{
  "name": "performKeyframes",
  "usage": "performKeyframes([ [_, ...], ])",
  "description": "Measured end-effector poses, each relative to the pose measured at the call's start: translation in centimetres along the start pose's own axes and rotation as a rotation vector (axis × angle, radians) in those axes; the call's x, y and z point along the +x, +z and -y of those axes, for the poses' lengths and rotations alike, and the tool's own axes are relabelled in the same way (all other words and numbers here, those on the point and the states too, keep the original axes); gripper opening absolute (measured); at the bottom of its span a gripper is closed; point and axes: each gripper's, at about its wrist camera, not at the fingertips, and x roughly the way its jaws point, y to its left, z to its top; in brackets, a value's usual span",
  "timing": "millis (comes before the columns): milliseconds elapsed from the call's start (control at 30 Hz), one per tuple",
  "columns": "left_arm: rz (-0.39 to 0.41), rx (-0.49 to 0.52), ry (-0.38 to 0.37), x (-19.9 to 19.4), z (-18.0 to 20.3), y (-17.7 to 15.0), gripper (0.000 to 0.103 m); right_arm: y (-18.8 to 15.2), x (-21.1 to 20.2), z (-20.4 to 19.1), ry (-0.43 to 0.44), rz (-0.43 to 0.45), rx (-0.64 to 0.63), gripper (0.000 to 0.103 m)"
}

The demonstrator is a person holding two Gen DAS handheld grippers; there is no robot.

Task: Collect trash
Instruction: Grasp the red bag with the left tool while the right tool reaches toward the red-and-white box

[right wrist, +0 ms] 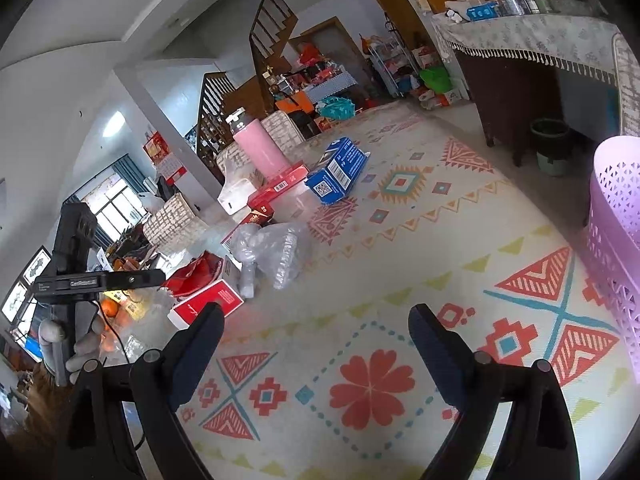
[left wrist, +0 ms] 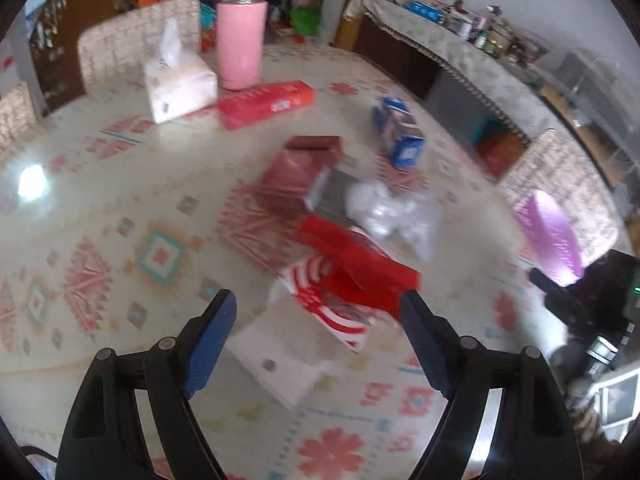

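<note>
Red cartons (left wrist: 360, 268) and crumpled clear plastic (left wrist: 388, 212) litter the patterned tablecloth (left wrist: 120, 208); both claws gape wide, empty.

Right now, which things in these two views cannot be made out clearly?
- Left wrist view: print on the dark red cardboard box is motion-blurred.
- Right wrist view: the lilac perforated plastic basket is cut off by the right edge; its inside is hidden.
- Bottles on the cloth-covered sideboard: too small.

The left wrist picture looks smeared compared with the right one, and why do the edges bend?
Left wrist view: motion blur smears the red box and plastic wrap, with window glare on the table. Right wrist view: sharper, the blue carton readable. Both: fisheye curvature, dark corners.
</note>
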Motion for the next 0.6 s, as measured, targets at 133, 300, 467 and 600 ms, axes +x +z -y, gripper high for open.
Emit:
performKeyframes([
  [133, -0.009, 0.009, 0.001, 2.1, 0.2, 0.9, 0.082, -0.1, 0.0, -0.3, -0.024, 0.005, -0.013, 0.096],
  [300, 0.004, -0.010, -0.022, 3.6, 1.3, 1.6, 0.082, -0.1, 0.1, -0.2, -0.040, 0.005, -0.013, 0.096],
  [467, 0.084, -0.013, 0.057, 1.9, 2.4, 1.1, 0.029, -0.1, 0.2, 0.0, -0.050, -0.003, -0.002, 0.096],
  [600, 0.148, -0.044, 0.051, -0.8, 1.4, 0.4, 0.015, -0.1, 0.4, 0.0, -0.056, -0.009, -0.003, 0.096],
])
